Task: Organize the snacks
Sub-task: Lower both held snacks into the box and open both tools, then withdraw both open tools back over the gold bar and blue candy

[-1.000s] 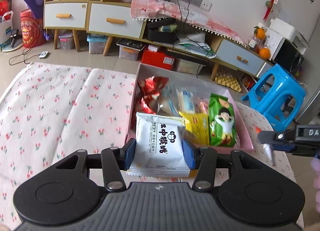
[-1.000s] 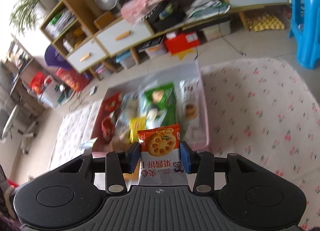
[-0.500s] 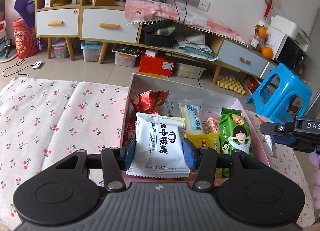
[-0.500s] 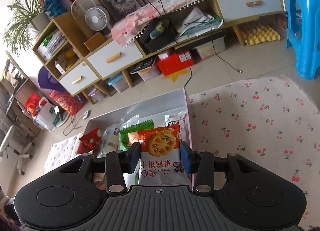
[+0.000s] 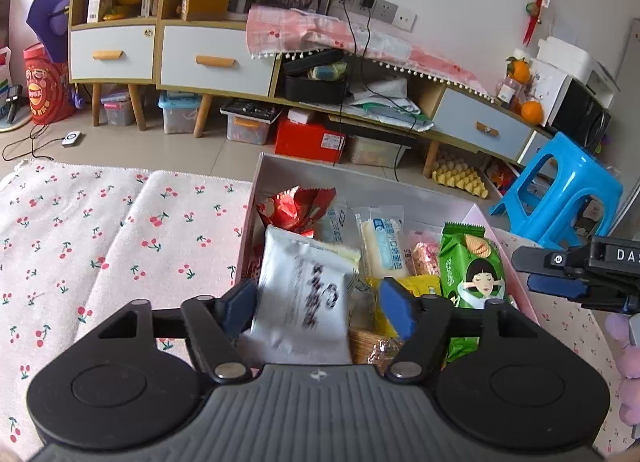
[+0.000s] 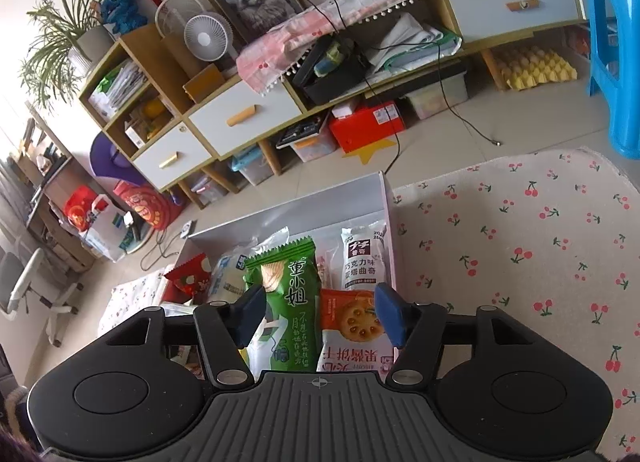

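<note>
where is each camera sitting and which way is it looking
Left wrist: rides the left gripper, angled down at the pink box; jaws just opened, white packet blurred between them; right gripper enters at right.
Right wrist: rides the right gripper, same tilt; jaws just opened around the orange biscuit packet.
Shared: box, green packet, cabinet.

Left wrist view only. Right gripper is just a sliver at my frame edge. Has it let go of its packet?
Observer: Yes. The right gripper has just been opening its jaws. The orange biscuit packet lies between them unpinched, with one pad well clear of it.
Operator: Is it inside the box?
Observer: It looks so. It lies in the box by the right-hand wall, next to the green packet.
Operator: Anything beyond it?
Observer: A white packet with a dark label, along the same wall.
</note>
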A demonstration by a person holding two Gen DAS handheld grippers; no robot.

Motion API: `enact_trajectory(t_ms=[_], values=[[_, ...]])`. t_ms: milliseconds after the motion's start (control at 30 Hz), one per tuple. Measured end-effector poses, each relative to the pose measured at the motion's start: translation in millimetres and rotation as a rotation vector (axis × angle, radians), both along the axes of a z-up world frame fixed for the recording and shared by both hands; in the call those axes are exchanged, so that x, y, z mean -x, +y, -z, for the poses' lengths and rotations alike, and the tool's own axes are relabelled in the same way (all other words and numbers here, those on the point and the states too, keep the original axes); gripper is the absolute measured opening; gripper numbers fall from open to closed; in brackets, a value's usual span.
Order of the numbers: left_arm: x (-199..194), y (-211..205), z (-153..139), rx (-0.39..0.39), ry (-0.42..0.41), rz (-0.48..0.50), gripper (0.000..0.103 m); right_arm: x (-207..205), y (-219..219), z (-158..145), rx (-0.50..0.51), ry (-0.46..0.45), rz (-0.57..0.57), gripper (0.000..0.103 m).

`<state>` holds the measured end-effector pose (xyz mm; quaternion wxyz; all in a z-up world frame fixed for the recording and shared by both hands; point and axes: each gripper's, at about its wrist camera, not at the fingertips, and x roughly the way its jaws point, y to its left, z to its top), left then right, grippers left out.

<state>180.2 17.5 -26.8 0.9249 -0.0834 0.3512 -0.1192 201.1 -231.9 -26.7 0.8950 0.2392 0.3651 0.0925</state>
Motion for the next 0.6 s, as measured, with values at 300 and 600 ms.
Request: enact_trajectory(t_ms=[300, 600], values=[[15, -2, -18, -0.027, -0.005, 0.011, 0.087, 17, 7, -21, 0.043, 0.005, -0.015, 0.074], [29, 1, -13, -0.07, 0.138, 0.058, 0.083, 44, 20, -34, 0.134, 0.053, -0.041, 0.08]])
